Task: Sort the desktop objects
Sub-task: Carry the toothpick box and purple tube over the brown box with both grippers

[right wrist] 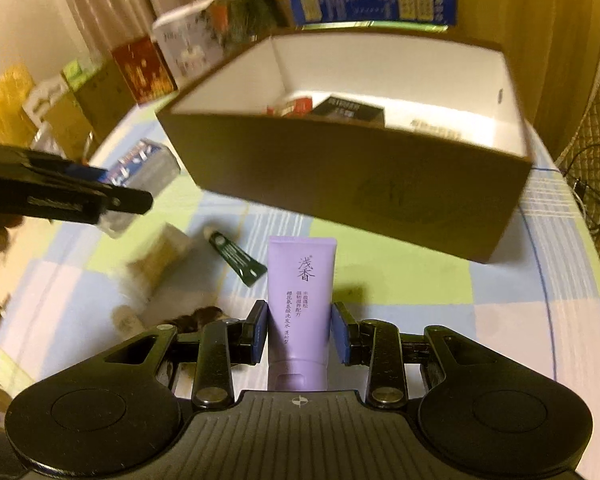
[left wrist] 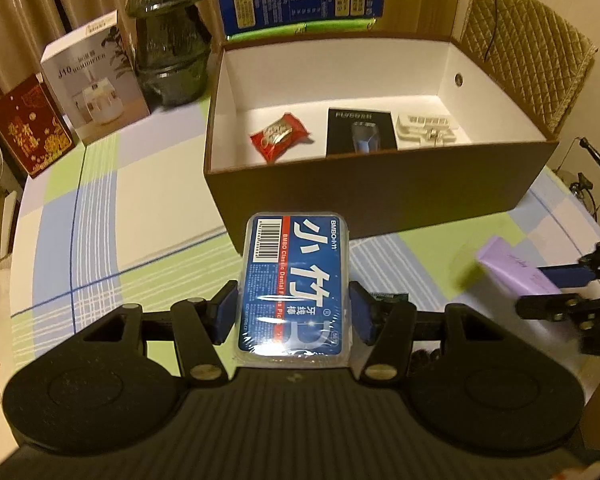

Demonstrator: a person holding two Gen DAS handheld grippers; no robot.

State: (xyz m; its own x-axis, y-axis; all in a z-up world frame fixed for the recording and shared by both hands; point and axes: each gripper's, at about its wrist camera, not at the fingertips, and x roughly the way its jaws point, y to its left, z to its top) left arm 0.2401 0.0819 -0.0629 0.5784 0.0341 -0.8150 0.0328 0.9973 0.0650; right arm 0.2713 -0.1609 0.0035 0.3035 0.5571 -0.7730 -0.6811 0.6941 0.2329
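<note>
Left gripper (left wrist: 294, 314): blue padded fingers (left wrist: 224, 314) clamp the long sides of the floss-pick box (left wrist: 296, 284), which sticks out forward above the bench (left wrist: 100, 220).
Floss-pick box: flat clear plastic case with rounded corners, glossy blue label with white characters and a barcode.
Right gripper (right wrist: 300, 334): fingers (right wrist: 259, 330) narrowed onto the purple tube (right wrist: 301, 300), pads against both its sides, cap end toward the camera.
Purple tube: soft matte lilac plastic, flat crimped far end, dark printed characters.
Cardboard box (left wrist: 380, 192): brown outside, white inside, open top, just beyond both held things.
Inside box: red crinkled wrapper (left wrist: 279, 136), black packet (left wrist: 360, 132), white moulded piece (left wrist: 426, 129).
Bench: checked cloth in green, blue and white; a small dark green tube (right wrist: 236, 256) lies on it.
</note>
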